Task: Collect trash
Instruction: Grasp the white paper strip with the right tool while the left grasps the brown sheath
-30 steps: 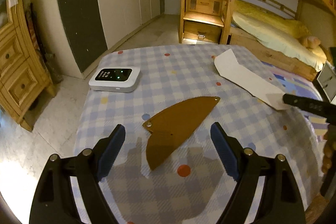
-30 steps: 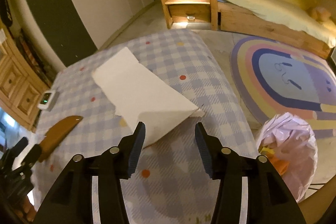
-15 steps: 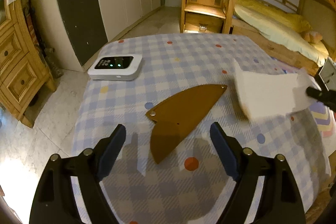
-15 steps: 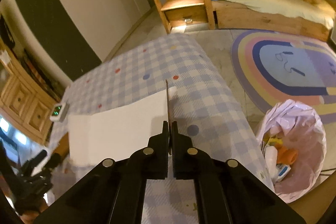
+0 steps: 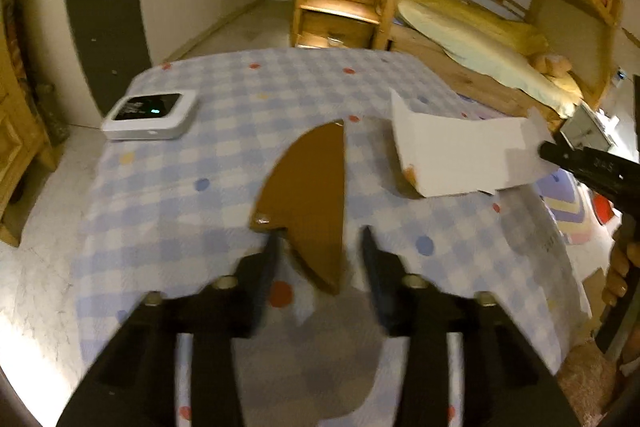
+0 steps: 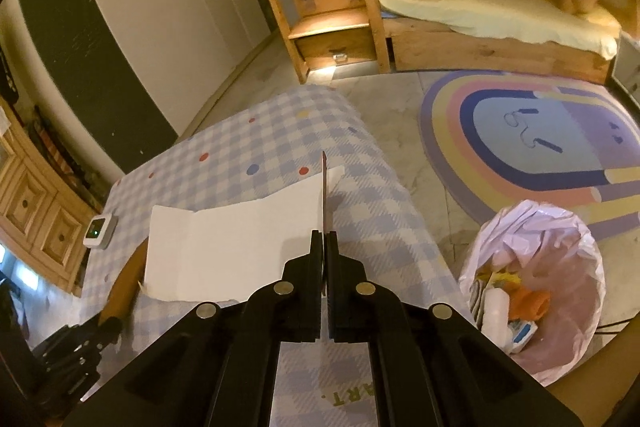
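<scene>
A brown cardboard piece (image 5: 314,195) lies on the checked tablecloth (image 5: 224,155). My left gripper (image 5: 318,247) is open, with its fingers on either side of the piece's near end. My right gripper (image 6: 325,247) is shut on the edge of a white cardboard sheet (image 6: 236,247) and holds it lifted above the table. The sheet (image 5: 452,155) and the right gripper (image 5: 588,167) also show at the right of the left wrist view. The brown piece (image 6: 126,279) is partly hidden under the sheet in the right wrist view.
A white device with a dark screen (image 5: 152,115) sits at the table's far left. A bin with a pink bag (image 6: 536,291) holding trash stands on the floor right of the table. A rainbow rug (image 6: 528,131), a bed and a wooden stair unit lie beyond.
My left gripper moved forward and down over the brown piece, its fingers narrowing around it. My right gripper closed on the white sheet and lifted it off the table toward the right.
</scene>
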